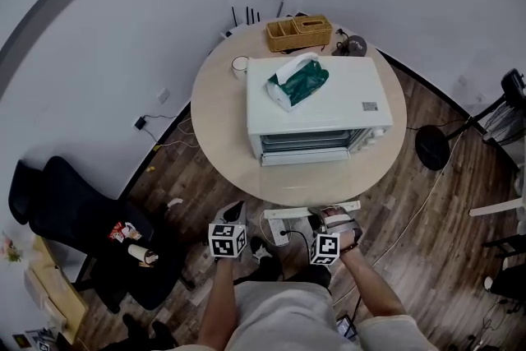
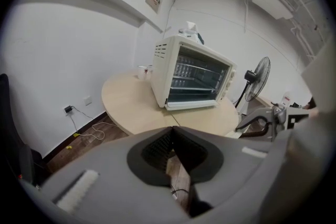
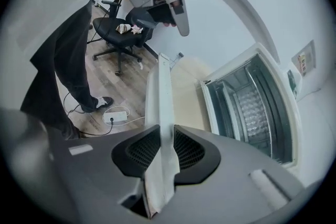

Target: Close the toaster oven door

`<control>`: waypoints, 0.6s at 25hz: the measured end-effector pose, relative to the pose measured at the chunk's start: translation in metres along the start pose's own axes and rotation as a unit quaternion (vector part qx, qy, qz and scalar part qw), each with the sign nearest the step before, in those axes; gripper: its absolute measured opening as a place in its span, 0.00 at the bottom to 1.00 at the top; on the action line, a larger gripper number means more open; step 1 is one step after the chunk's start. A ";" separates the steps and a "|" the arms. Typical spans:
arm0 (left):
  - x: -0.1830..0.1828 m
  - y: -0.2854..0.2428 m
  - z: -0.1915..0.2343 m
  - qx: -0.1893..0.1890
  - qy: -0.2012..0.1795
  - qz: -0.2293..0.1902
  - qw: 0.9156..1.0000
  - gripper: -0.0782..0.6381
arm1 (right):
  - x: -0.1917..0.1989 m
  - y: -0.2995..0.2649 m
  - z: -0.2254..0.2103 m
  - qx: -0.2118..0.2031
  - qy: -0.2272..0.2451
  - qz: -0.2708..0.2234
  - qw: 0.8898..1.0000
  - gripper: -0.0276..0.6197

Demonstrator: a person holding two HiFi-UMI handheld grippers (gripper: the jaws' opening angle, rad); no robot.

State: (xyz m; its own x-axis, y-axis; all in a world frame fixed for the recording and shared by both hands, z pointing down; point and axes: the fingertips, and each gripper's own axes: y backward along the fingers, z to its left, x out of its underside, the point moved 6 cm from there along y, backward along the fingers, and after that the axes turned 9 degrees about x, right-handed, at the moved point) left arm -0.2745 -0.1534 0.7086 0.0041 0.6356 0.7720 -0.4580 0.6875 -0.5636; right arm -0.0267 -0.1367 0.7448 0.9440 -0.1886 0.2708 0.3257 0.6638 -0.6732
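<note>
The toaster oven [image 1: 316,99] sits mid-table [image 1: 222,123], front toward the person. Its door [image 1: 306,159] appears dropped open along the bottom edge, its long axis running left to right across the line of reach. Both grippers hang off the table's near edge, well apart from the door. The right gripper [image 3: 161,150] lines up better, but its pads clamp a long white strip [image 3: 164,92]. The left gripper [image 2: 173,150] has its jaws pressed together on nothing, so it is probably the freer one.

Bright, even light (fisheye-warped edges)
</note>
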 end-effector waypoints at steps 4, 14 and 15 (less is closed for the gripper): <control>0.000 0.000 -0.002 0.001 -0.002 0.000 1.000 0.19 | -0.004 0.016 -0.022 0.018 0.008 -0.015 1.000 0.14; -0.020 -0.001 -0.045 0.062 -0.169 0.012 0.984 0.19 | -0.013 0.033 -0.068 0.032 0.008 -0.025 0.999 0.10; -0.023 -0.001 -0.052 0.073 -0.188 0.010 0.979 0.19 | -0.014 0.034 -0.072 0.031 0.007 -0.025 0.999 0.10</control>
State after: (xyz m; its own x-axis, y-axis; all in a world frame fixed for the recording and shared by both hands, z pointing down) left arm -0.2281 -0.1502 0.6764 -0.3215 0.4555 0.8302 -0.5768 0.6011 -0.5532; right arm -0.0250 -0.1634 0.6683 0.9271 -0.2331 0.2934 0.3698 0.6964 -0.6150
